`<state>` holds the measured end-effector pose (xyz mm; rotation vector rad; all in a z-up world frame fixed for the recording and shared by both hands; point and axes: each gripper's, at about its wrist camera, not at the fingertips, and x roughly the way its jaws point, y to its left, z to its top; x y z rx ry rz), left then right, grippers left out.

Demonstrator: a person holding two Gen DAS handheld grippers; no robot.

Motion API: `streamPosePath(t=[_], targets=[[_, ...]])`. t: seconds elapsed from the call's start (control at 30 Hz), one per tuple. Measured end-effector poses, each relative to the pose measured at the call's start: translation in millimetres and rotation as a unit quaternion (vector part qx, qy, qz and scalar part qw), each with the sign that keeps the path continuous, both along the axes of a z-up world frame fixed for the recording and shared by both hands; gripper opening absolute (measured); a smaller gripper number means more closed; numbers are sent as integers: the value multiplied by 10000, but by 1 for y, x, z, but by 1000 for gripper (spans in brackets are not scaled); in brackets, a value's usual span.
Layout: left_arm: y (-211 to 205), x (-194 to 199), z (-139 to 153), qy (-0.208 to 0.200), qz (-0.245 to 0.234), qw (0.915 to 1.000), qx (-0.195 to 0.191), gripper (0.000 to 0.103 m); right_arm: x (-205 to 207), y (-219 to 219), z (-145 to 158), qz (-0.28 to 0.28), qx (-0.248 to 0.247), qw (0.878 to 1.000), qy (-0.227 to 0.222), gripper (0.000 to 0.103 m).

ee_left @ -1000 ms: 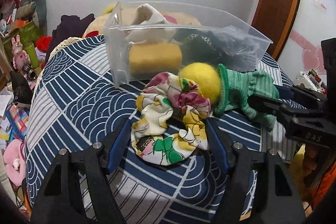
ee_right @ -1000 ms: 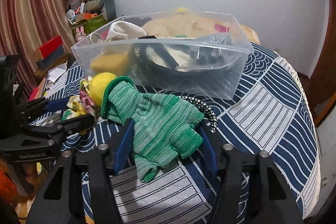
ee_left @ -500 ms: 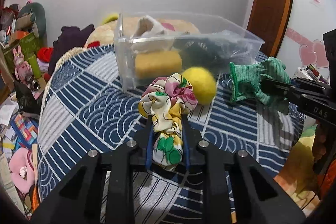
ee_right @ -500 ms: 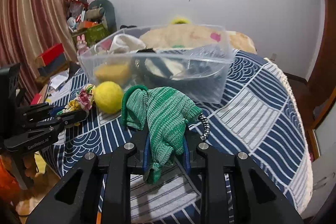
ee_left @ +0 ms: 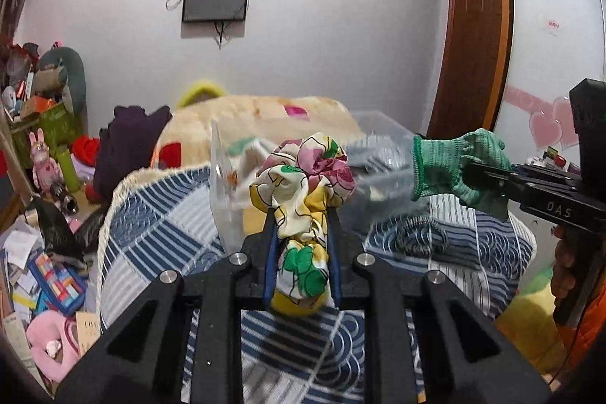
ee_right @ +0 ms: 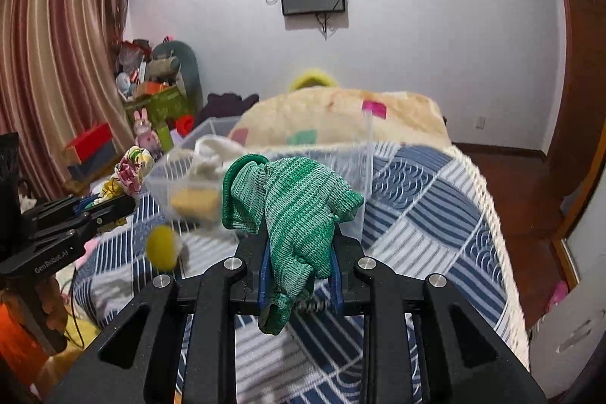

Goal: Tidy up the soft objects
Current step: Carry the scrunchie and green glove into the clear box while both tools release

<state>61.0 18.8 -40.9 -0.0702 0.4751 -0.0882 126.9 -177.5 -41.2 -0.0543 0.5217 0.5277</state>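
Bin (ee_left: pixel 382 124) blurred, scrunchie (ee_left: pixel 303 177) covering front

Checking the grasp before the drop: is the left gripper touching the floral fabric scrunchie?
Touching. In the left wrist view the left gripper has both blue pads pressed against the floral fabric scrunchie, which is bunched between them.

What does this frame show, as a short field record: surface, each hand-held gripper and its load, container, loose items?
surface: blue patterned cloth
left hand-held gripper: shut on floral scrunchie, lifted off the cloth
right hand-held gripper: shut on green glove, lifted off the cloth
container: clear bin behind both loads, holding a yellow sponge and other soft items
loose items: yellow ball on the cloth, near the bin; speckled band on the cloth
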Motion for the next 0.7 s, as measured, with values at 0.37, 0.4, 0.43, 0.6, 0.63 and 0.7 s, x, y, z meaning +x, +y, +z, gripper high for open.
streamPosePath(t=[0.37, 0.4, 0.43, 0.6, 0.63, 0.7], targets=[[12, 38, 19, -232, 228, 9994, -87, 22, 26, 24, 27, -117, 105, 9991, -407, 22], [13, 41, 18, -221, 244, 9994, -109, 22, 28, 27, 28, -107, 96, 9990, -420, 22], [14, 46, 17, -186, 264, 9994, -133, 22, 32, 32, 29, -104, 88, 9990, -433, 22], [13, 68, 7, -41, 315, 9994, -104, 22, 43, 51, 25, -37, -1, 9992, -407, 22], [12, 71, 6, -25, 308, 9995, -94, 22, 47, 56, 24, -18, -43, 9993, -381, 22], [11, 80, 1, 44, 289, 9995, -79, 22, 53, 65, 19, 20, -133, 9995, -295, 22]])
